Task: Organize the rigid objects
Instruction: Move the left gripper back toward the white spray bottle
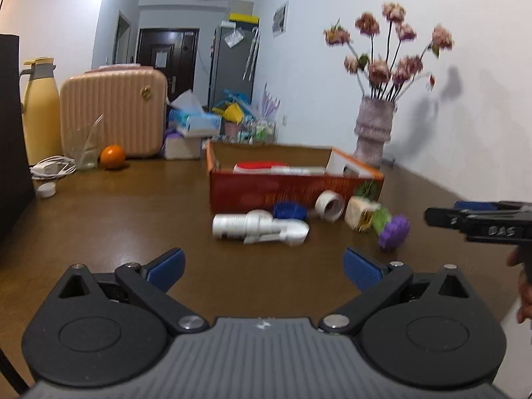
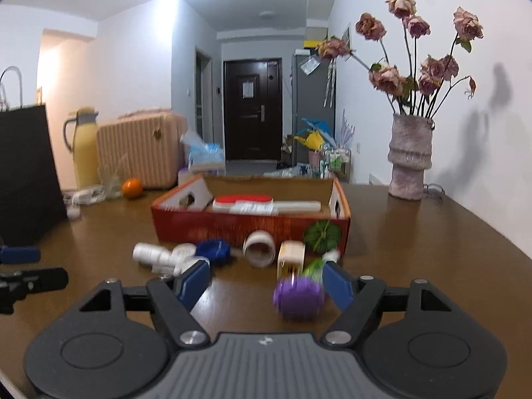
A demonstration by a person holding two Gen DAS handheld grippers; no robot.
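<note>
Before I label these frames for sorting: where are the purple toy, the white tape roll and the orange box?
purple toy [image 2: 298,297]: right wrist view, middle of its ridged body.
white tape roll [image 1: 330,205]: left wrist view, its open end.
orange box [image 2: 232,227]: right wrist view, front wall.

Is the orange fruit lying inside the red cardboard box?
No. In the left wrist view the orange fruit sits on the table beside the ribbed beige case, well left of the red cardboard box.

Right gripper [image 2: 266,287] fingers apart, purple toy [image 2: 298,297] between, orange box [image 2: 252,224] beyond
</note>
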